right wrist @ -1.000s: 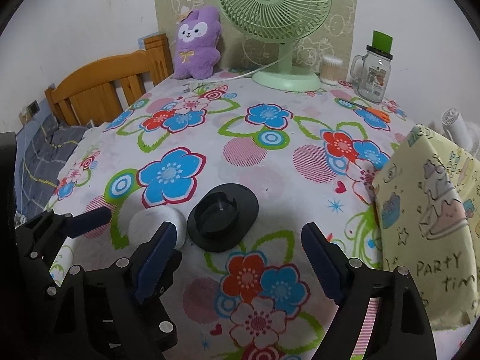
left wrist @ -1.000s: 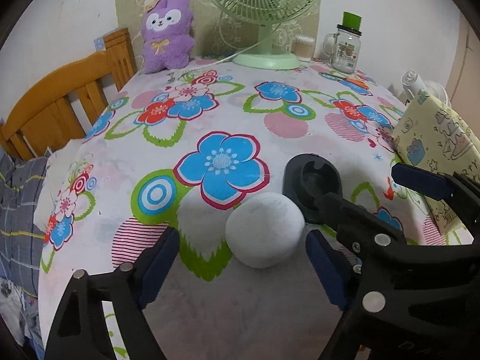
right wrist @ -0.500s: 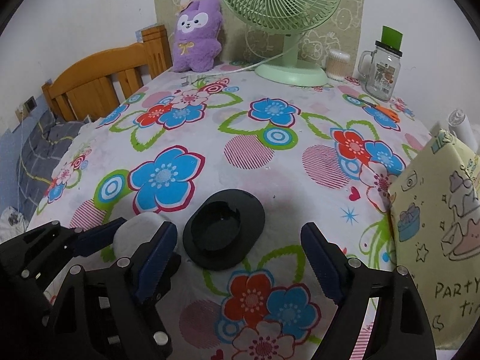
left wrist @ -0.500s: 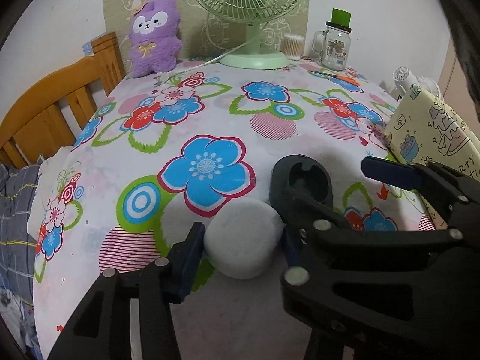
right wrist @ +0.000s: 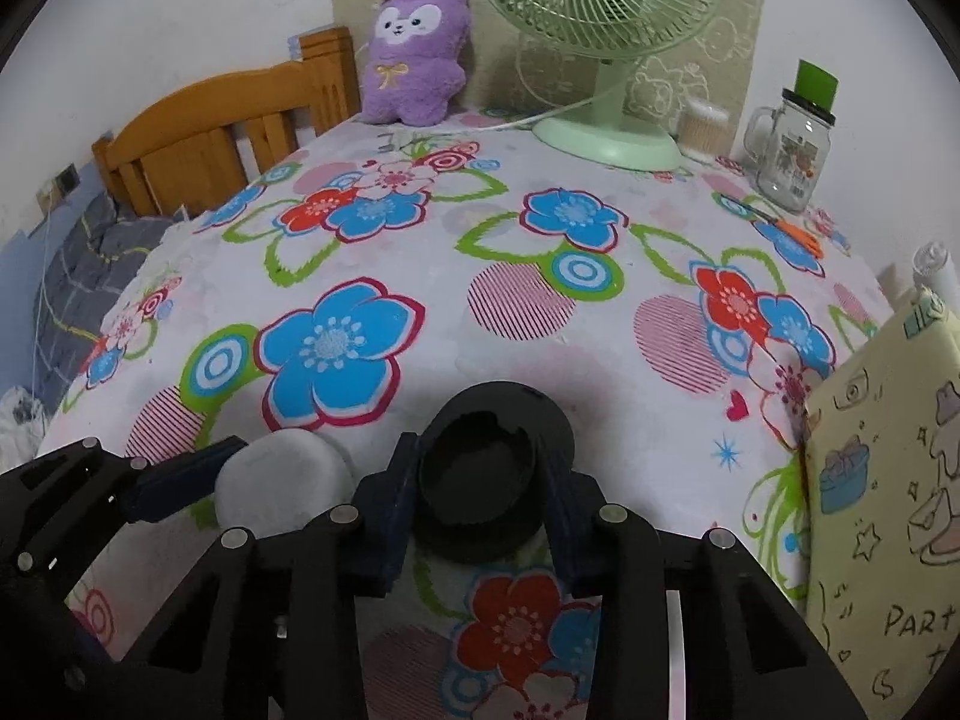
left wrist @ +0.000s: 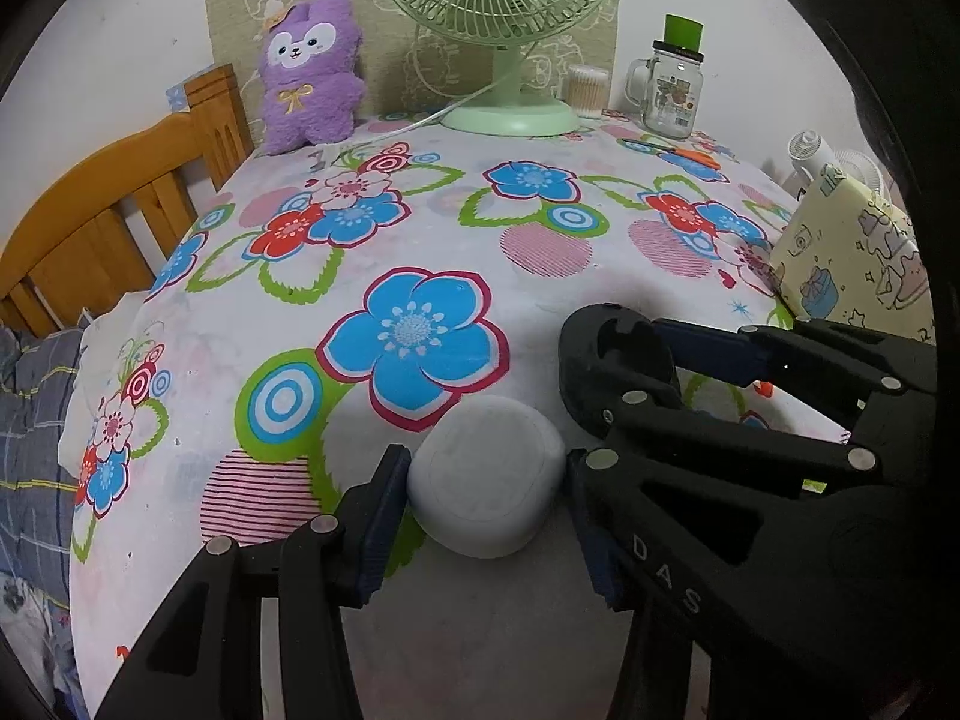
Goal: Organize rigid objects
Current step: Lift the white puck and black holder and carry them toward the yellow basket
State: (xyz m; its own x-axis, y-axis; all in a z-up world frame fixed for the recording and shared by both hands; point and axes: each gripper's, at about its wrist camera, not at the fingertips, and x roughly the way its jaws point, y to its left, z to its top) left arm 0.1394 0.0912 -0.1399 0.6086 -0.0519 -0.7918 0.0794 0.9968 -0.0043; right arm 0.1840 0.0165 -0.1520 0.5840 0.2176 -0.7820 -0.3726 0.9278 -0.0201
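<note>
Puck-shaped white thing (left wrist: 487, 474) is sitting on the flowery cloth of the bench (left wrist: 420, 228), right at the near edge, just below the big blue flower print (left wrist: 414, 336). The left gripper (left wrist: 483, 501) has its jaws closed in on it from both sides, blue pads touching the rounded sides, so it's got hold of it. It looks like it's resting on the cloth, not lifted.

Just to the right of the white puck is the black round holder (right wrist: 492, 468), a disc with a raised ring in the middle. The right gripper (right wrist: 480, 510) has its jaws pinched around that raised ring, pads pressed to either side, so that one's grabbed too. In the right wrist view the white puck (right wrist: 282, 474) shows up just left of the holder, with the left gripper's blue pad against it.

Further back from the blue flower print, at the far edge of the bench: a green desk fan (left wrist: 504, 18), a purple plush bunny (left wrist: 312, 72) to its left leaning on the wall, and a glass mug jar with a green straw lid (left wrist: 675, 87) to its right. A yellow cartoon-print box (right wrist: 888, 468) stands right of the holder. A wooden bed frame (left wrist: 114, 204) is off the bench's left side.
</note>
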